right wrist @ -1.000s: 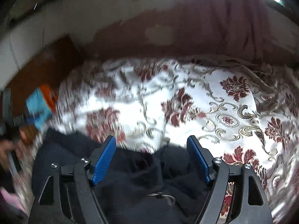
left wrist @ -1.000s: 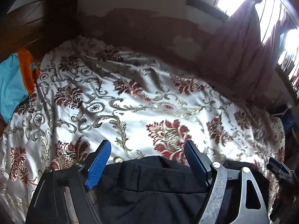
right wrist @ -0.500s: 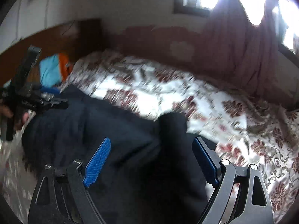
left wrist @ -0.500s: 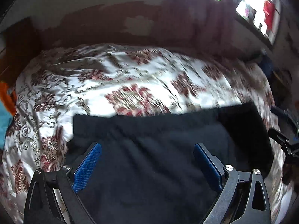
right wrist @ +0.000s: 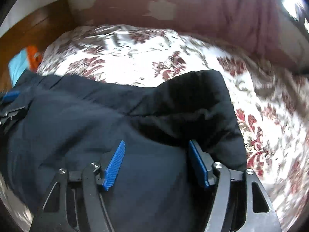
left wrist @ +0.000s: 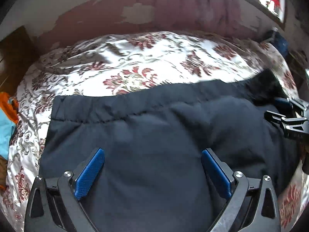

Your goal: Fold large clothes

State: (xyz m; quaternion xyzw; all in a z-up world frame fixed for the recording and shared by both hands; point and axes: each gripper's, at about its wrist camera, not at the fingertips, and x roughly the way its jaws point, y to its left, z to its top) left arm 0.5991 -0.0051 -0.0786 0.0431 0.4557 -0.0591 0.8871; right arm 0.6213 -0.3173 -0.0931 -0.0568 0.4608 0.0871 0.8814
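Garment: a dark navy garment (left wrist: pixel 154 131) lies spread on the floral bedspread (left wrist: pixel 135 65), its seamed top hem running straight across the left wrist view.
Far edge: the hem ends in a square corner at the left; at the right, in the right wrist view, a darker black part (right wrist: pixel 193 104) rises in a fold.
Open room: bare bedspread shows beyond the hem up to the peeling wall (left wrist: pixel 108 19); a narrower strip shows at the left, near an orange and turquoise cloth (left wrist: pixel 5 116).
Left gripper (left wrist: pixel 152 171): it hangs over the near middle of the garment, jaws spread wide, nothing between the blue pads.
Right gripper (right wrist: pixel 156 164): it is over the garment's right part, jaws clearly apart but narrower, empty; its right finger sits just beside the black fold.
Writing: none can be read; the right wrist view is blurred.
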